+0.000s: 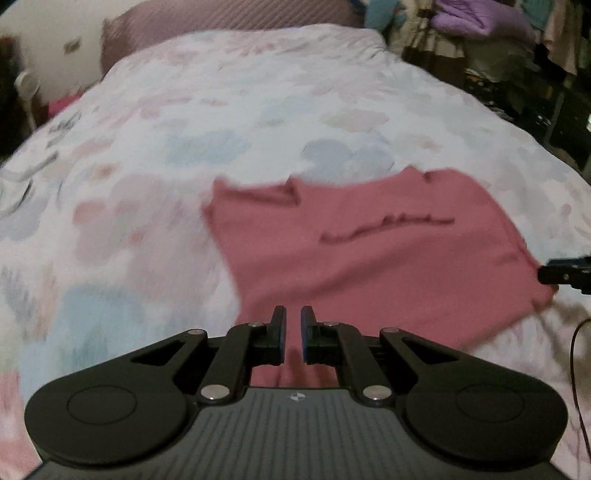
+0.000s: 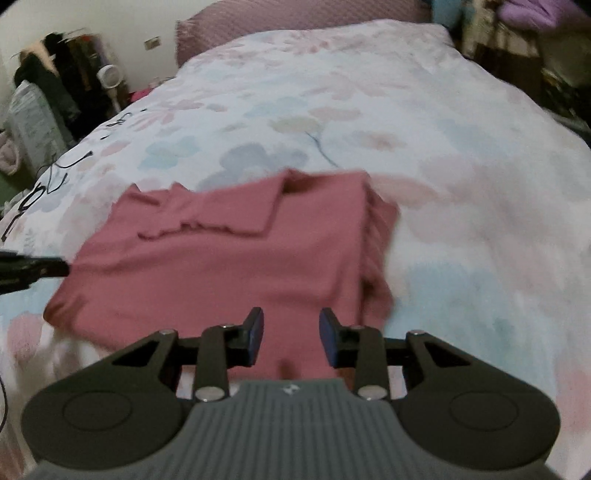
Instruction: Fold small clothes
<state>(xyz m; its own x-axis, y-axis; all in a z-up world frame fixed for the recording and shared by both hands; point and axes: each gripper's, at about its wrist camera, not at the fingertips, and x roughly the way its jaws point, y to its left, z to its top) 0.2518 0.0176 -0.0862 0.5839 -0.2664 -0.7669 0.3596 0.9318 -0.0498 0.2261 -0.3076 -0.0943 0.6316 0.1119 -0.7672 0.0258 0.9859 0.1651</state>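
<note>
A dusty-pink knit garment point(image 1: 373, 251) lies partly folded on the floral-quilted bed point(image 1: 221, 122). The left claw point(image 1: 293, 334), narrowly parted, and the released right claw point(image 2: 291, 338) each hover empty over the garment's near edge.

A home bedroom: floral-quilted bed point(image 1: 258, 122), pillow point(image 2: 295, 22), clothes piled alongside point(image 1: 498, 33).

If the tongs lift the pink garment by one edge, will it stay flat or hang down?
The pink garment would probably droop: it looks like thin cloth, already folded over itself and wrinkled on the bedcover. It is likely light, and may unfold when lifted.
</note>
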